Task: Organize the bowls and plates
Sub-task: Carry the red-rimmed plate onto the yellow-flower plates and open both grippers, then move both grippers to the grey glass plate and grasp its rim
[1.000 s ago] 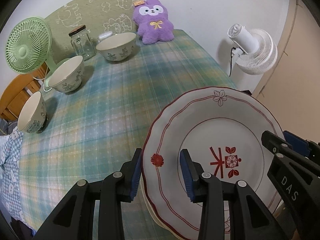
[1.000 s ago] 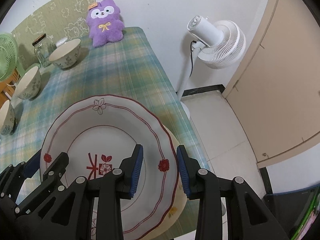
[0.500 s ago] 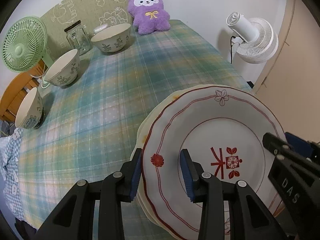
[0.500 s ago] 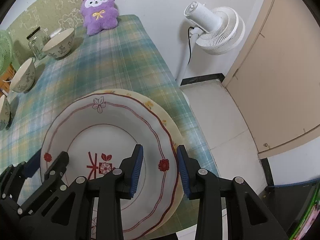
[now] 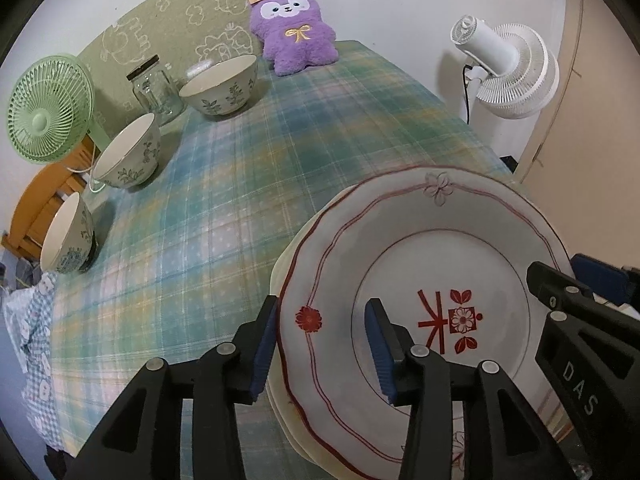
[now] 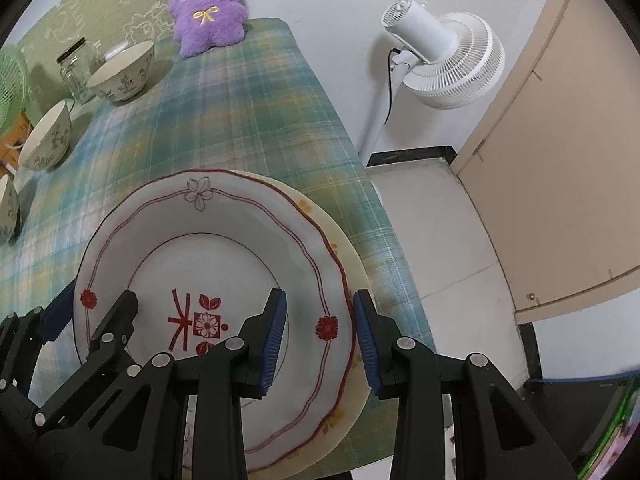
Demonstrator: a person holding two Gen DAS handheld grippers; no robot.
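Note:
A white plate with red trim point(image 5: 432, 264) point(image 6: 224, 248) lies on a cream plate with yellow flowers point(image 5: 280, 264) point(image 6: 348, 248) at the table's near right corner. My left gripper point(image 5: 320, 340) straddles the stack's left rim, jaws apart, one finger over the plate and one outside. My right gripper point(image 6: 318, 332) straddles the right rim the same way. Three floral bowls stand along the left: far point(image 5: 220, 84) point(image 6: 124, 70), middle point(image 5: 128, 156) point(image 6: 46, 140), near point(image 5: 66, 234) point(image 6: 7, 208).
A purple plush toy point(image 5: 294, 28) sits at the far edge. A glass jar point(image 5: 154, 88) and a green fan point(image 5: 46, 108) stand at the far left. A white floor fan point(image 6: 444, 60) stands off the table's right edge, above tiled floor.
Both grippers and the plate stack stayed together in view; the cameras rose slightly then settled back, and the cream plate under the white one now shows.

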